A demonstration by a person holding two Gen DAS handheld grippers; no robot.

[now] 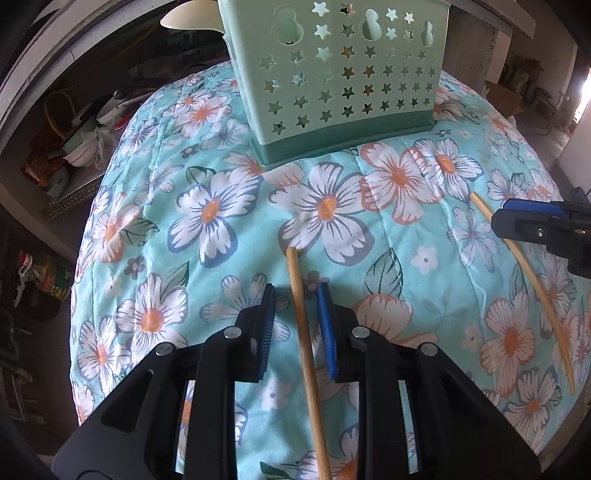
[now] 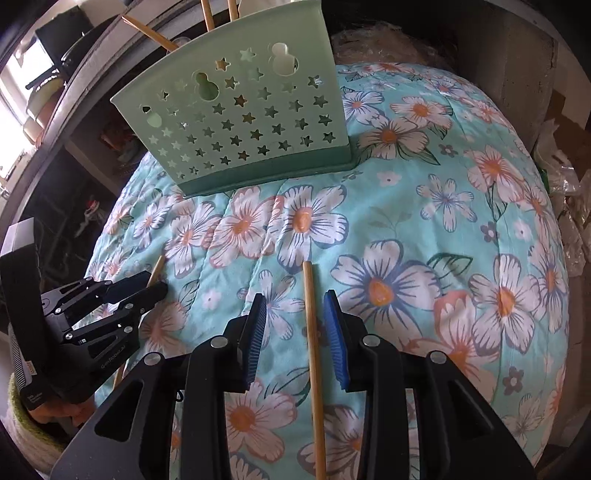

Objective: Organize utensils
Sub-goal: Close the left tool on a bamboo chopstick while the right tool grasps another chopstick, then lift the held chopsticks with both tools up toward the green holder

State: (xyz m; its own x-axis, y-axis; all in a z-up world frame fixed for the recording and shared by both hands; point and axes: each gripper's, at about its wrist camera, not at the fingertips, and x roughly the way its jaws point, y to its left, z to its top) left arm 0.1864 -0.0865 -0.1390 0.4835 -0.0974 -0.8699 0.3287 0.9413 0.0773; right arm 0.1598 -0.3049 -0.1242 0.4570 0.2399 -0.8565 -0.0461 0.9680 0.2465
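From my left hand-held gripper [image 1: 295, 291], the jaws stand apart with a wooden chopstick [image 1: 306, 350] lying between the blue pads, close to the right pad; I cannot tell whether that pad touches it, and the left pad is clear of it. The stick rests flat on the floral quilted cover [image 1: 207, 229], its far end just past my fingertips. Straight ahead and well beyond the fingertips stands the green utensil holder [image 1: 332, 85] with star-shaped holes. Off to the right lies a second, paler chopstick [image 1: 532, 280], with my other gripper over it.

From my right hand-held gripper [image 2: 297, 295], the jaws are open too, and that paler chopstick lies between them on the cover, touching neither pad. The holder sits ahead and to the left of this gripper, a few sticks [image 2: 208, 14] already poking from its top. My left gripper shows at the far left.
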